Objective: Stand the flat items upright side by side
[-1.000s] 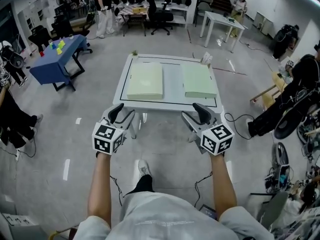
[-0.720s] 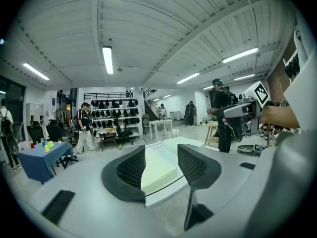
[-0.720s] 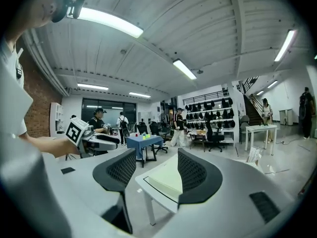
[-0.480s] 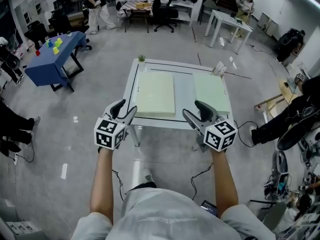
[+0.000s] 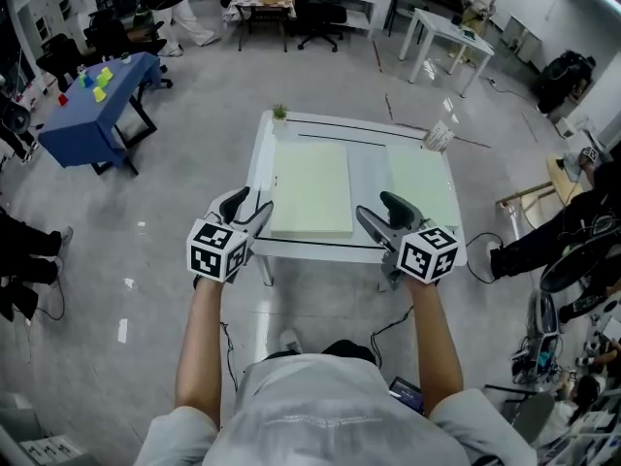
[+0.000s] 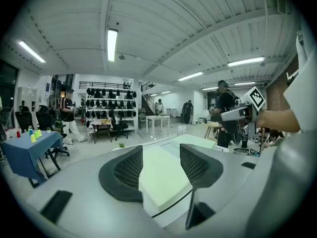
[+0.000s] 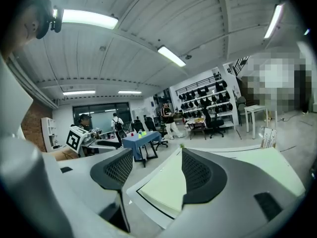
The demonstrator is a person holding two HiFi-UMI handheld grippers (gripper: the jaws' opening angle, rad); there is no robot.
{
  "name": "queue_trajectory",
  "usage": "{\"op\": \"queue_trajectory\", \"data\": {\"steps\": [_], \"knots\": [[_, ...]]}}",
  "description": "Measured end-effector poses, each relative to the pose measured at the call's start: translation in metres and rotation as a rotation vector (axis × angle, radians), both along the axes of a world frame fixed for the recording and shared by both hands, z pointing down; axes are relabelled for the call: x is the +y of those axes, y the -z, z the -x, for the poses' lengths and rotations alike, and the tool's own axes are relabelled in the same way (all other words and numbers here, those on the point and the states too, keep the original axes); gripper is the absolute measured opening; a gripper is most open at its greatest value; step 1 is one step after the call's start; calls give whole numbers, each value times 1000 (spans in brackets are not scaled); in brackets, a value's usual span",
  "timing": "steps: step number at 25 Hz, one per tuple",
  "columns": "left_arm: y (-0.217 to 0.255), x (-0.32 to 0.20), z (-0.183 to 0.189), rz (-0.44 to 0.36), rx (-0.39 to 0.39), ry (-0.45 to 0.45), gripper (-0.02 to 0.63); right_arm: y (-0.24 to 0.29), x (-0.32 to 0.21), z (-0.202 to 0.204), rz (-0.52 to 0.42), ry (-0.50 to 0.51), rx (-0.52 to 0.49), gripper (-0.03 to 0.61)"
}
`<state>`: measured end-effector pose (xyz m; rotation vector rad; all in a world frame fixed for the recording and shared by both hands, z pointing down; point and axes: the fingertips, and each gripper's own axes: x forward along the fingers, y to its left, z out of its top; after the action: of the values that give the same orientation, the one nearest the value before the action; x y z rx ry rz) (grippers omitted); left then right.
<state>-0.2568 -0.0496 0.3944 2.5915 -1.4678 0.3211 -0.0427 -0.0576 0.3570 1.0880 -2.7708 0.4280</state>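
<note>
Pale-green slabs, two of them, lie flat on the white table [image 5: 361, 178], none stood up yet. The left slab [image 5: 310, 187] and the right slab [image 5: 424, 184] are separated by a bare strip of tabletop and do not touch. The left gripper [image 5: 247, 208] is at the near edge of the table. Its jaws have just been opening and stand apart with nothing between the pads. The left slab is ahead of it and a little to its inner side. The right gripper [image 5: 378, 210] is in the same state, jaws just opened wider and empty. It is near the table edge, facing roughly the bare strip, with the right slab ahead and slightly to its outer side. Neither gripper touches a slab or reaches over one. Each slab's long axis runs away from the person, about along the line the grippers point, with a short edge facing each gripper. Judgement: each hand is nearer its own slab, so the near short edges are the likely first contact for tipping them upright.
</note>
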Motion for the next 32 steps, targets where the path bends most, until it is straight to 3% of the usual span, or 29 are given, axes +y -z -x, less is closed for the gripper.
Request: {"op": "queue_trajectory", "data": {"steps": [11,16,22,32], "knots": [[-51,-38,-6,133,71,-25,262,-46,-51,5,129,4,-55,339],[-78,-65,-4,207,84,8,272,-75,-88,8,192,41,-34,341],[-125,-111,-6,324,111,60,290,-126,-137,12,330,102,-21,355],[-198,-165,-5,494,189,128,319,-206,-209,18,494,122,-16,371]]}}
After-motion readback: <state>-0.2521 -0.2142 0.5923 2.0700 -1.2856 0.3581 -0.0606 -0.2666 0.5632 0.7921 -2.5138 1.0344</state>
